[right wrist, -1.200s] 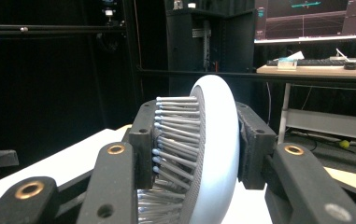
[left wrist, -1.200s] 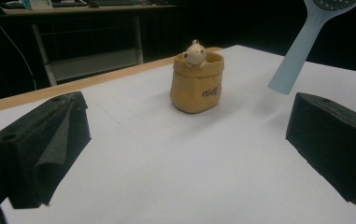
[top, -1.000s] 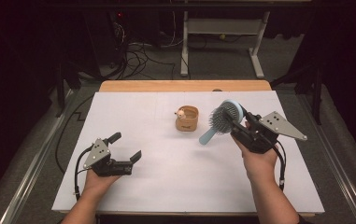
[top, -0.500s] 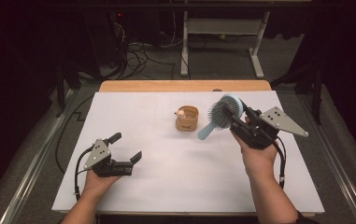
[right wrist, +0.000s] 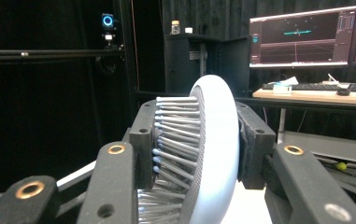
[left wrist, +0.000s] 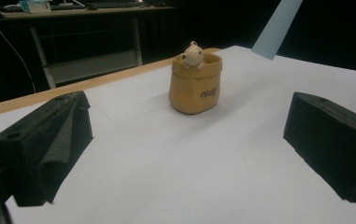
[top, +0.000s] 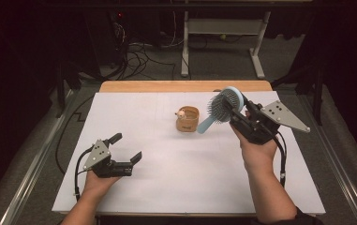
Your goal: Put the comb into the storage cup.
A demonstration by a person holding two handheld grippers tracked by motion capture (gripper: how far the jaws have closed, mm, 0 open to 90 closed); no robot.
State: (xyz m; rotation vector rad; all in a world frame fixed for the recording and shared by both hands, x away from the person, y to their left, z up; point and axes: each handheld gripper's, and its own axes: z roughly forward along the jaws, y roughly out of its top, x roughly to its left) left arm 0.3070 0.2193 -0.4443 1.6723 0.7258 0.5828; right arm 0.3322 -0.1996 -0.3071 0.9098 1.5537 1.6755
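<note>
A light blue hairbrush [top: 223, 107] with a round head and grey bristles is being held above the white table [top: 167, 183], clamped at its head between the jaws of the right gripper [top: 240, 112]. Its handle is pointing down toward a small tan pouch [top: 188, 119]. The pouch is standing upright near the table's middle, and a little cream figure [left wrist: 193, 53] is resting on its rim.

In the right gripper view the hairbrush [right wrist: 213, 154] is cut off by the bottom edge, its handle out of sight. The lettering on the tan pouch [left wrist: 195, 84] is too small to read. The small figure's [left wrist: 193, 54] body is hidden inside that pouch.
</note>
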